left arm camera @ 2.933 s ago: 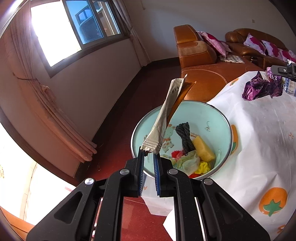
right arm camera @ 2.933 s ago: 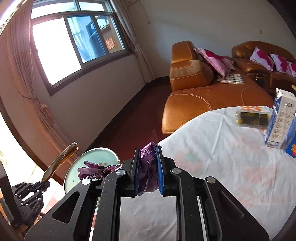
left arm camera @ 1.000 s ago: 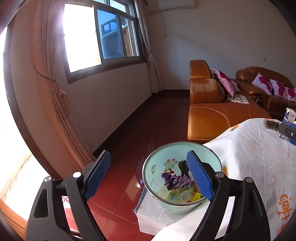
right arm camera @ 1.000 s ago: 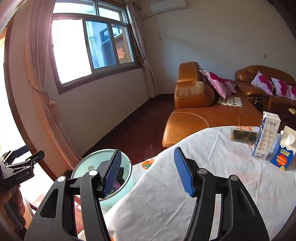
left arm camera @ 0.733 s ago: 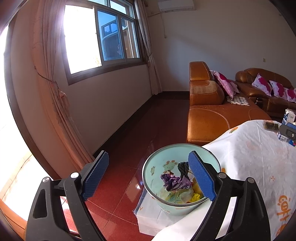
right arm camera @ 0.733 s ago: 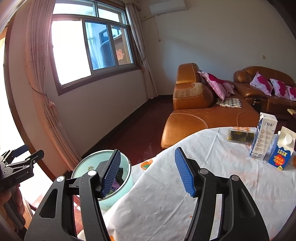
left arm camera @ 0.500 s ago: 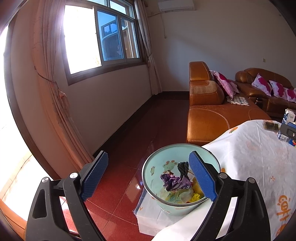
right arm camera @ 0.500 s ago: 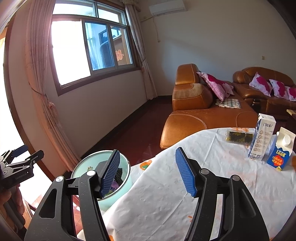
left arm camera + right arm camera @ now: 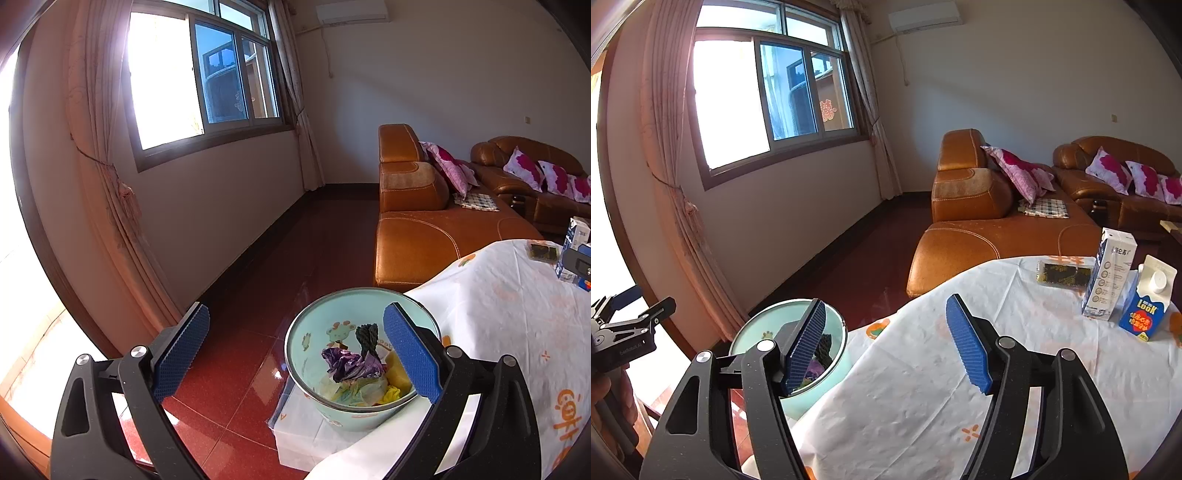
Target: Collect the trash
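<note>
The near part of the table (image 9: 923, 398), covered by a white cloth, is left bare. Its far right is blocked by two upright cartons (image 9: 1112, 273) and a dark packet (image 9: 1063, 274). The mouth of the basin (image 9: 314, 332) beside the table's edge is unobstructed from above, trash (image 9: 354, 369) filling only its bottom.

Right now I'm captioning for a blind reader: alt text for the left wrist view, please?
Open, empty left gripper above a pale green bin of wrappers, purple wrapper on top, beside a cloth-covered table.
</note>
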